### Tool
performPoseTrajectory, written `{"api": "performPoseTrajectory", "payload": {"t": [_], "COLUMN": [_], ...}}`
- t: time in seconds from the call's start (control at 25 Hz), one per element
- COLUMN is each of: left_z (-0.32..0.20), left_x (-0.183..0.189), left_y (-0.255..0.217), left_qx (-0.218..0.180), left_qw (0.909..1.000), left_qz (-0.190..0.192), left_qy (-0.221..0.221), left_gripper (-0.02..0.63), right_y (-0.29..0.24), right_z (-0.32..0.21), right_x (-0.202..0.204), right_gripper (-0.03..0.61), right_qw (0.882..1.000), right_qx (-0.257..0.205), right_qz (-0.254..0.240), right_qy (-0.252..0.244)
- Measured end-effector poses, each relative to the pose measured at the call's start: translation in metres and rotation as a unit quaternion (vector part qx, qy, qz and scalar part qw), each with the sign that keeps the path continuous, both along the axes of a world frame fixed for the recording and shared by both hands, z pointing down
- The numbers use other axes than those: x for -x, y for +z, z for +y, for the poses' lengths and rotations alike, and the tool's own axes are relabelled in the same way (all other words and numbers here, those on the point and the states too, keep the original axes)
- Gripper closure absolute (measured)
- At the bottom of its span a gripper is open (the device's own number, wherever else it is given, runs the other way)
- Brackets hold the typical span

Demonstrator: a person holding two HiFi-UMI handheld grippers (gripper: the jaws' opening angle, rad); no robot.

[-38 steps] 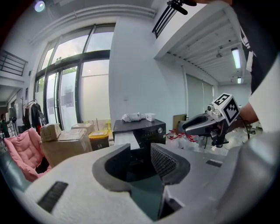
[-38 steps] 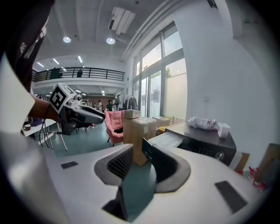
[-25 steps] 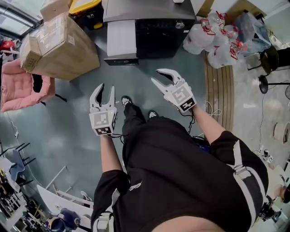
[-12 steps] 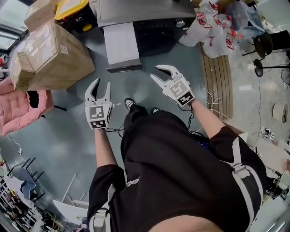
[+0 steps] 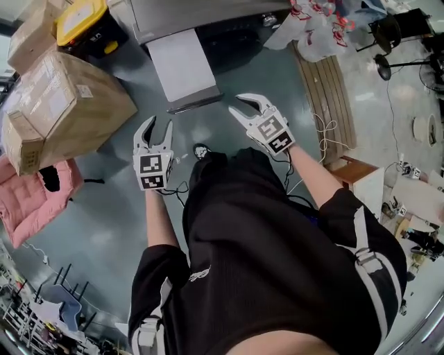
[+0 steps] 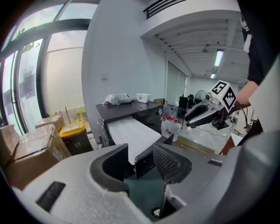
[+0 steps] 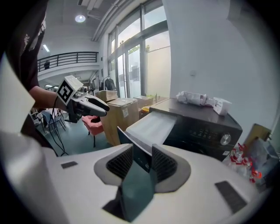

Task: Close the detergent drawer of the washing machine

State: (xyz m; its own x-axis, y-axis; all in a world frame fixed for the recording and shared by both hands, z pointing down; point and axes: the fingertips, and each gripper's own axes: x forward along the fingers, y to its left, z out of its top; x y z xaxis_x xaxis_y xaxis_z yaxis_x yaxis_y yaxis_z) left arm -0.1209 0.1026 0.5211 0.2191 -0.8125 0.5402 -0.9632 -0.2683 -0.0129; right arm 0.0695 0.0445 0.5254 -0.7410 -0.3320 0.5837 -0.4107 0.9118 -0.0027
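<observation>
- Since the washing machine (image 5: 208, 12) stands along the top middle of the head view with its dark front facing the person, the push should, I judge, run straight up the frame toward that front, not sideways.
- In the upper left, a big cardboard box (image 5: 66, 104) sits near the drawer's side. A left-hand approach is best kept clear of it.
- From the machine's left part the detergent drawer (image 5: 179, 62) sticks far out toward the person with its pale top bare, so it is fully open and closing has not begun.
- At left centre, the left gripper (image 5: 157, 130) hangs just short of the drawer's near end and a little to its left. Its jaws have just been opening and stand wide with nothing held. The drawer's end shows only through the gap, farther off.
- Right of centre, the right gripper (image 5: 236, 107) is also parted and empty, with its tips aimed toward the drawer's near right corner but apart from it.
- Smallest, and what matters most, is the dark front panel (image 5: 196, 104) at the drawer's near end. The step likely calls for setting the jaw tips flat against its middle and pushing evenly along the drawer's length. An off-centre push could skew it in its slot.
- Slowing down until the panel sits flush with the machine's front would avoid a slam or rebound.
</observation>
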Motion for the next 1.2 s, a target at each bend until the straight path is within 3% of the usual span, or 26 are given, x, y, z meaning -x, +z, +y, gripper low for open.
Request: {"api": "performPoseTrajectory", "payload": {"t": [0.2, 0.48, 0.76, 1.2], "left_z": [-0.002, 0.005, 0.002, -0.015], "left_x": [0.004, 0.008, 0.002, -0.004], "left_y": [0.03, 0.065, 0.089, 0.101], "left_qx": [0.019, 0.039, 0.048, 0.05], "left_qw": [0.9992, 0.9979, 0.9976, 0.9968], "left_qz": [0.02, 0.049, 0.049, 0.062], "left_qy": [0.031, 0.015, 0.012, -0.002], "left_gripper": [0.426, 0.423, 0.423, 0.422], "right_y": [0.023, 0.058, 0.082, 0.085], "right_z": [0.002, 0.003, 0.003, -0.021], "right_x": [0.006, 0.001, -0.01, 0.006], "right_gripper": [0.437, 0.431, 0.429, 0.42], "right_qw": [0.999, 0.995, 0.993, 0.995], "right_qx": [0.004, 0.018, 0.027, 0.021], "right_qz": [0.015, 0.011, 0.019, 0.002], "right_qy": [0.037, 0.097, 0.109, 0.097]}}
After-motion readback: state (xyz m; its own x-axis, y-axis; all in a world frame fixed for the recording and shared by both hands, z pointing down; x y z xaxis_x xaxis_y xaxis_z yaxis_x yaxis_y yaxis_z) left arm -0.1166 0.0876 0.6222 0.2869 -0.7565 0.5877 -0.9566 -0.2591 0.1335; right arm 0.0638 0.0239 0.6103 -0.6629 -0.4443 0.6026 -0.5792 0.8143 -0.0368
